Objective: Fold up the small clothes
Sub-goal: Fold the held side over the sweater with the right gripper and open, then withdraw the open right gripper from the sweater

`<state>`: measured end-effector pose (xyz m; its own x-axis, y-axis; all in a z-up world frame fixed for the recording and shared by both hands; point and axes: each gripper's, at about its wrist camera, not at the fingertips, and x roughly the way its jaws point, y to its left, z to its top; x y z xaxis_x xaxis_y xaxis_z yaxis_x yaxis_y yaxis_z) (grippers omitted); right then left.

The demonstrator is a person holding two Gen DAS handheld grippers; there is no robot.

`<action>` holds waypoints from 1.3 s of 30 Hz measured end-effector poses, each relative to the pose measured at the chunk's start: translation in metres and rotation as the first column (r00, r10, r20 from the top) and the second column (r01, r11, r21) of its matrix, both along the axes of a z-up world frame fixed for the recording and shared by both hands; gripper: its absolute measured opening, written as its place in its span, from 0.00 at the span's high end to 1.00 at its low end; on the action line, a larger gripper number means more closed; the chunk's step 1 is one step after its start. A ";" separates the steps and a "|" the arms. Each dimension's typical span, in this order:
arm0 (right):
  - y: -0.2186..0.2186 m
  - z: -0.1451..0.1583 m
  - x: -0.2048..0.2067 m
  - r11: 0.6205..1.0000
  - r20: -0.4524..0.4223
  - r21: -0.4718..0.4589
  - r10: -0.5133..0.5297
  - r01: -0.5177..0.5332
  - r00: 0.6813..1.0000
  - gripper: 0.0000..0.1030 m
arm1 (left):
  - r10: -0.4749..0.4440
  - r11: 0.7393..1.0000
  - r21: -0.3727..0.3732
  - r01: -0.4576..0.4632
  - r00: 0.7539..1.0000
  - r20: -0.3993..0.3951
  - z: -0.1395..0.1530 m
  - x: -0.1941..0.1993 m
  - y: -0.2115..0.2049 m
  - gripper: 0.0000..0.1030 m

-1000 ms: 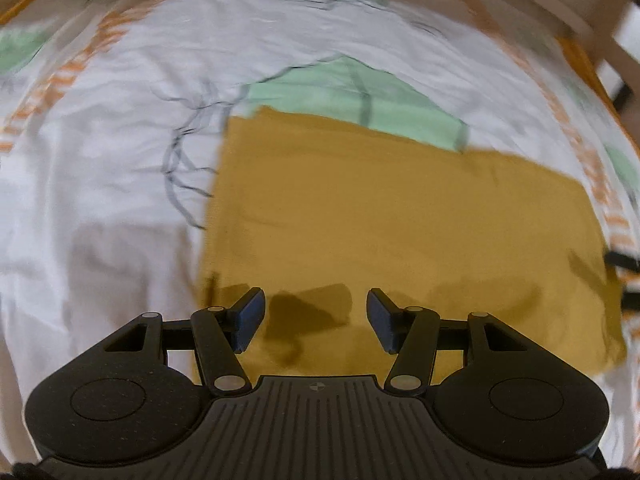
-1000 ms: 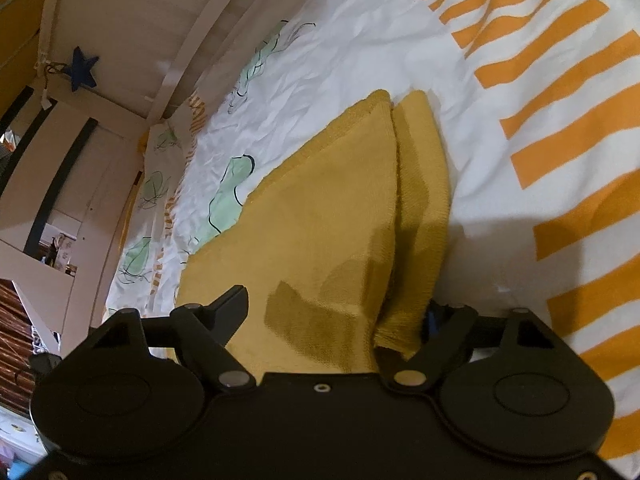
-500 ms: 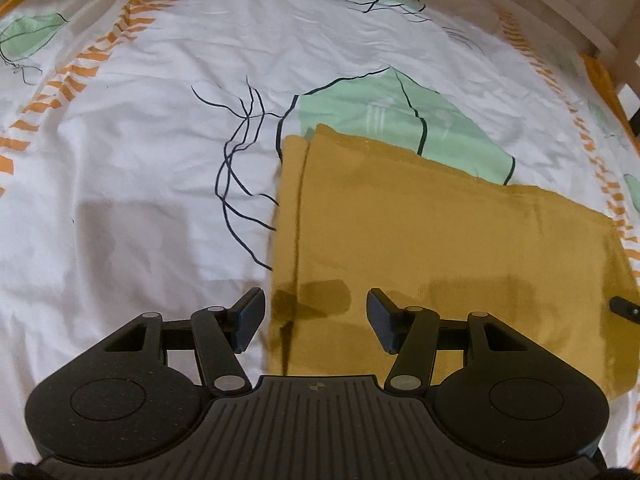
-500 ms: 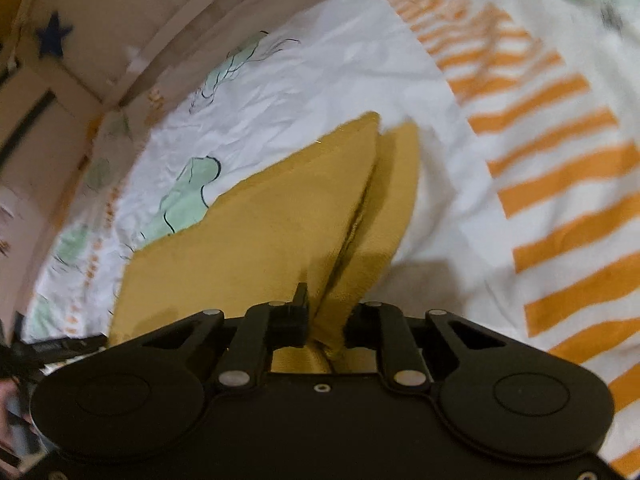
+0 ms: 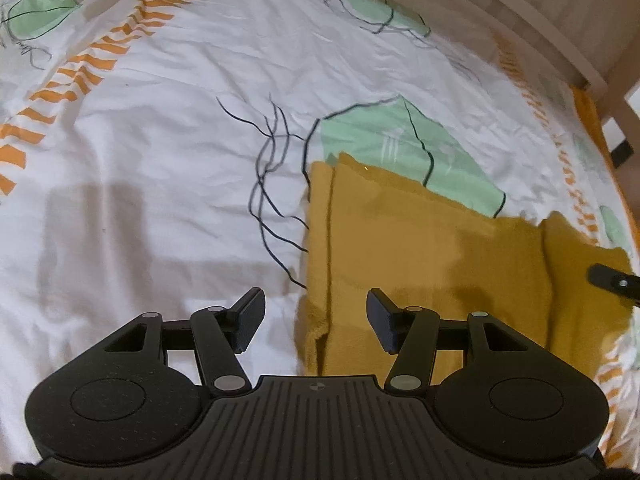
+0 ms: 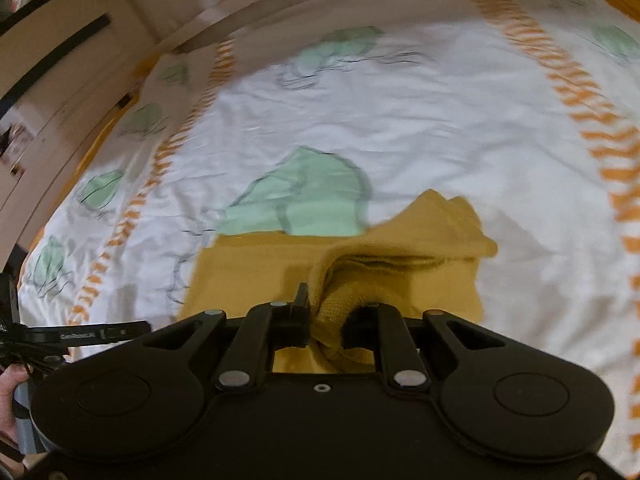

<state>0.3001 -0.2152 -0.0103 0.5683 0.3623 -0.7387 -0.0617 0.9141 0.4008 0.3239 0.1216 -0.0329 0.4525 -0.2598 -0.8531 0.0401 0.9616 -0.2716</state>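
Note:
A mustard-yellow knitted cloth (image 5: 420,248) lies folded flat on the bed sheet. In the left wrist view my left gripper (image 5: 315,314) hovers open over the cloth's left edge, with nothing pinched. My right gripper (image 6: 330,312) has its jaws closing on a bunched end of the cloth (image 6: 432,224), and its pads press on the fabric. That end is raised off the sheet and curls over the flat part (image 6: 248,272). The right gripper's tip (image 5: 612,282) shows at the left wrist view's right border.
The sheet (image 5: 160,160) is white with green leaf prints and orange stripe bands. A pale wooden bed frame (image 5: 560,20) runs along the far side. The left gripper's body (image 6: 80,336) and a person's hand (image 6: 10,392) show at the right wrist view's left edge.
My right gripper went from open beside the cloth's end to pinching it, then rose and rolled, lifting that end. My left gripper drifted left to the cloth's left edge, still open.

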 end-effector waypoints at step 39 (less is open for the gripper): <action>0.126 -0.029 0.002 0.990 0.053 0.042 0.134 -0.137 0.990 0.67 | 0.041 0.998 -0.048 -0.042 0.999 -0.016 0.002 0.007 0.035 0.47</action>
